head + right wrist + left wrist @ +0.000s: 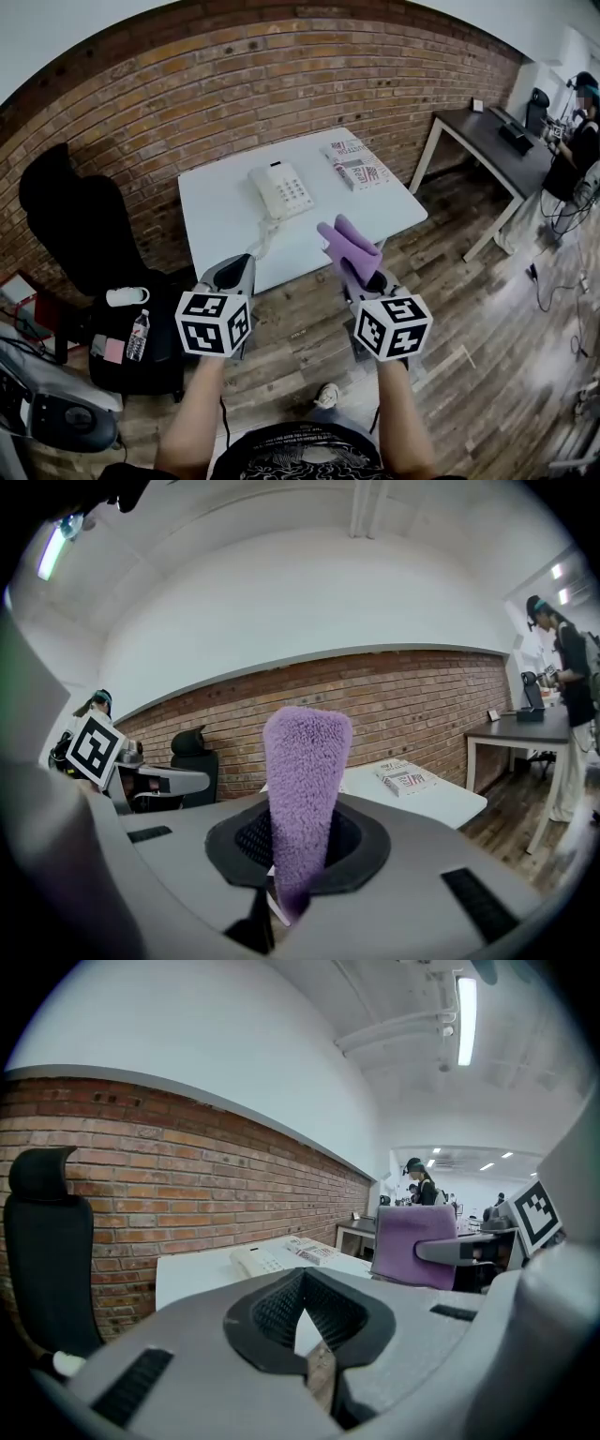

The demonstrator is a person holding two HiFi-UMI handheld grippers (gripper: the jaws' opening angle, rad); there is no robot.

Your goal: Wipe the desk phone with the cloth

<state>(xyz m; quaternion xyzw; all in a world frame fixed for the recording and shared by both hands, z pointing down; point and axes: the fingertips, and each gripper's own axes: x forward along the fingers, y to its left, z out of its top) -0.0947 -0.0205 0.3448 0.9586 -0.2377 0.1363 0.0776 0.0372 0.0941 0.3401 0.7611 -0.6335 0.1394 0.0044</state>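
The purple cloth point(349, 246) is sticking up from the right hand-held gripper point(364, 279), whose jaws are clenching it near the bench point(211, 211) edge. The desk phone point(281, 190) is sitting mid-bench, beyond both. The left hand-held gripper point(240, 270) is hanging clenched and empty.

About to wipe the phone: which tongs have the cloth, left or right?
The right tongs, shut on the purple cloth that sticks up between them; the left tongs hold nothing.

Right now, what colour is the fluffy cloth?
Purple. The cloth shows best in the right gripper view.
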